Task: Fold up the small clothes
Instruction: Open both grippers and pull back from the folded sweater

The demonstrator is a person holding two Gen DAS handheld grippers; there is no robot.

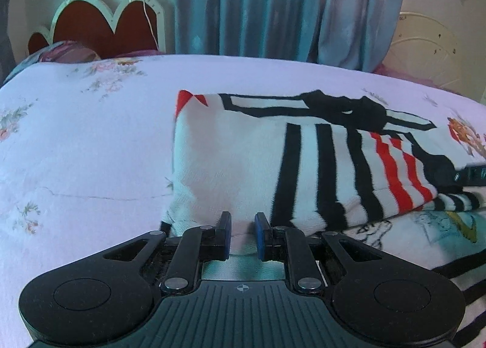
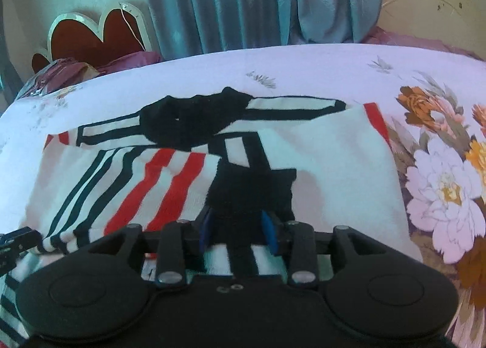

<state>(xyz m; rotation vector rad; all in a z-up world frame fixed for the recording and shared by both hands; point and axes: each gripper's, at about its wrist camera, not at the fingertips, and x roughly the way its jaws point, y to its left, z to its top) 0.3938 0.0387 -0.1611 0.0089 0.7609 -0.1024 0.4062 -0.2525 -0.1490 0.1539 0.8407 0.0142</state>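
- Lying across the bed (image 1: 91, 141), your striped garment (image 1: 243, 159) sits on the pale floral bedspread, white knit with black and red stripes and black patches.
- From the left wrist view, a wide bare stretch of bedspread runs to the left of the garment's left edge, all the way to the pillow (image 1: 66, 53) and the red scalloped headboard (image 1: 100, 26).
- Beyond the garment's far edge, the bed carries on a little before the blue curtain (image 1: 273, 5) hangs behind it.
- From the right wrist view, the garment's right edge stops beside the large printed flowers (image 2: 446, 187), with open bedspread past it.
- A second printed cloth (image 1: 425, 226) lies under the garment's near right corner in the left view.
- Your left tongs (image 1: 243, 234) point down at the near edge of the white part; the blue pads stand only a narrow gap apart with a fold of white cloth running between them, and they appear to be pinching it.
- Your right tongs (image 2: 238, 226) point down at the black patch on the near side of the garment; the pads are parted wider, with black fabric lying between them, and you cannot tell that they press on it.
- The tip of the right tongs shows at the far right edge of the left view, near the red stripes.
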